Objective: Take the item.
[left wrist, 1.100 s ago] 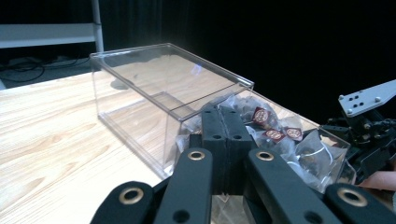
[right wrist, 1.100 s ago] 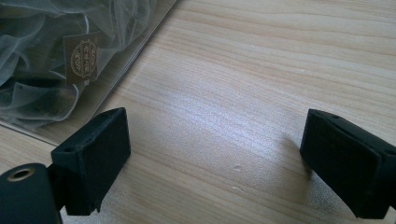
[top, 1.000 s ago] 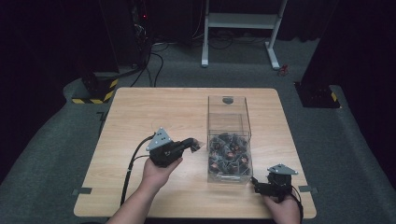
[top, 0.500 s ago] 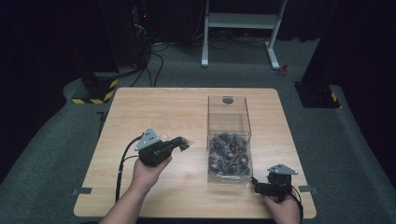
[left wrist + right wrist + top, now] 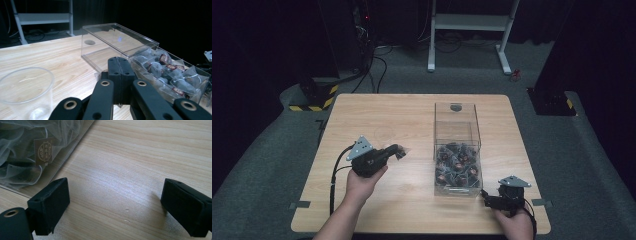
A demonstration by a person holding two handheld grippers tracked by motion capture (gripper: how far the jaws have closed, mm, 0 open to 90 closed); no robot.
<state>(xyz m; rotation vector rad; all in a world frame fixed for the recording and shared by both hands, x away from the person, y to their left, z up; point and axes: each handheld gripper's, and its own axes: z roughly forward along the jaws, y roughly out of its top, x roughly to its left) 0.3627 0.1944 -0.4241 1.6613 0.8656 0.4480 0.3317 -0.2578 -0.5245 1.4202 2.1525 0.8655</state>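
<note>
Our left gripper (image 5: pixel 401 151), jaws shut on the edge of a tea bag (image 5: pixel 98 75) left of the clear box (image 5: pixel 457 145) at mid-table (image 5: pixel 412 210), carries something feather-light, soft and tearable, best pinched by its edge, while our right gripper (image 5: pixel 115 205) gapes empty near the front right corner.

The clear plastic cup (image 5: pixel 25 92) is cut off by the frame's lower left edge. What the closed left tool (image 5: pixel 120 65) pinches is hidden. Sachet labels in the clear plastic box (image 5: pixel 457 150) are illegible.
</note>
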